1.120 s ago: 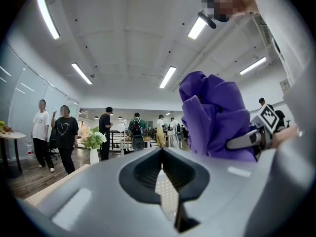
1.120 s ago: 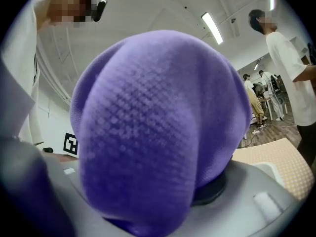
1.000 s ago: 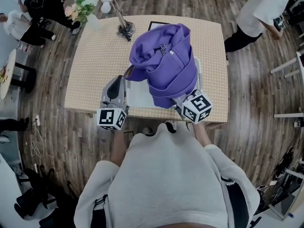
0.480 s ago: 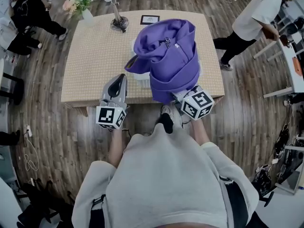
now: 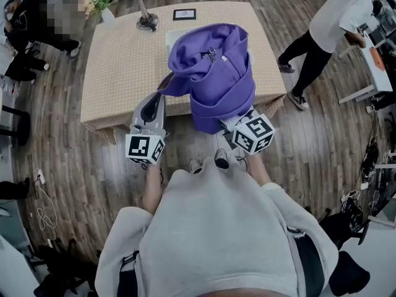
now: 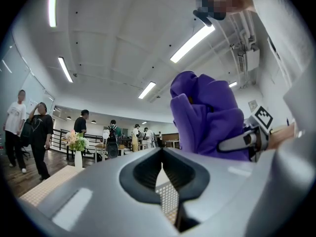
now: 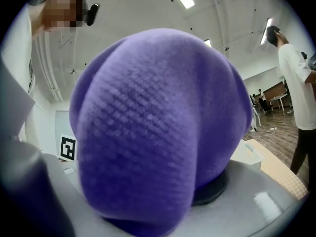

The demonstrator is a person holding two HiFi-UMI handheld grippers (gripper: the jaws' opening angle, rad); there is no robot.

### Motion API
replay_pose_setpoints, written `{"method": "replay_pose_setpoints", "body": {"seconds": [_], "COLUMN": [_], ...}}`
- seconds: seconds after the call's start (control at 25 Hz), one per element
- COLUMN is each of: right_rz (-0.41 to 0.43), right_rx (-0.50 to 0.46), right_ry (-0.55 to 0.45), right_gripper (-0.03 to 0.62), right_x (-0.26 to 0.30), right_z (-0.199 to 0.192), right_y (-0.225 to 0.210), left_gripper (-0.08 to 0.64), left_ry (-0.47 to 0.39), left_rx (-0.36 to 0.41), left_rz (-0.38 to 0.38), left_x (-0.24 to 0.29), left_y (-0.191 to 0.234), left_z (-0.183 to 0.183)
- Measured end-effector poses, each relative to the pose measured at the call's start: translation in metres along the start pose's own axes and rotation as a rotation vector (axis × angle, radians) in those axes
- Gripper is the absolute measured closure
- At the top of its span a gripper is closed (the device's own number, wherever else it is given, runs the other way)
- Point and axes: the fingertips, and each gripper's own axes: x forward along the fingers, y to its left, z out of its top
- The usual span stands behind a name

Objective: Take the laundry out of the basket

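Note:
A purple hoodie [image 5: 216, 73] hangs bunched up above the table's near edge, and my right gripper [image 5: 232, 124] is shut on its lower folds. The cloth fills the right gripper view [image 7: 158, 122] and hides the jaws. A white laundry basket [image 5: 175, 39] shows partly behind the hoodie on the table. My left gripper [image 5: 152, 104] stands to the left of the hoodie, jaws together with nothing between them [image 6: 162, 154]. In the left gripper view the hoodie [image 6: 212, 117] rises at the right, with the right gripper [image 6: 247, 139] under it.
The beige table [image 5: 117, 60] carries a lamp [image 5: 143, 14], a vase of flowers [image 5: 99, 2] and a small picture frame [image 5: 184, 14] at its far side. One person [image 5: 334, 23] stands at the right, others [image 5: 31, 23] at the far left. Wooden floor surrounds the table.
Both grippers have drawn back from the table toward my body, the right one bringing the hoodie along. The basket now shows farther off behind it, and the left gripper is past the table's edge.

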Motion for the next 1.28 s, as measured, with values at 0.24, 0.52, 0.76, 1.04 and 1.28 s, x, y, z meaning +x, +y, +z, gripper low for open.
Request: {"method": "replay_pose_setpoints", "body": {"seconds": [0.24, 0.52, 0.76, 1.04, 1.28], "right_rz": [-0.006, 0.0, 0.016, 0.04, 0.043], "right_rx": [0.026, 0.03, 0.017, 0.033, 0.016], "right_ry": [-0.021, -0.007, 0.007, -0.008, -0.015], "right_gripper": [0.278, 0.278, 0.278, 0.278, 0.278], "right_x": [-0.052, -0.138, -0.136, -0.136, -0.139], "right_z": [-0.004, -0.02, -0.021, -0.021, -0.016], "right_y": [0.003, 0.004, 0.0, 0.005, 0.006], "left_gripper": [0.549, 0.549, 0.549, 0.549, 0.549], "left_ry": [-0.001, 0.011, 0.022, 0.006, -0.007], "left_rx": [-0.006, 0.0, 0.003, 0.012, 0.037], "left_rz": [0.005, 0.022, 0.035, 0.059, 0.061], "left_x": [-0.024, -0.055, -0.052, -0.06, -0.063], "left_y": [-0.044, -0.129, -0.136, -0.137, -0.142], "left_z": [0.002, 0.005, 0.003, 0.007, 0.017]}}
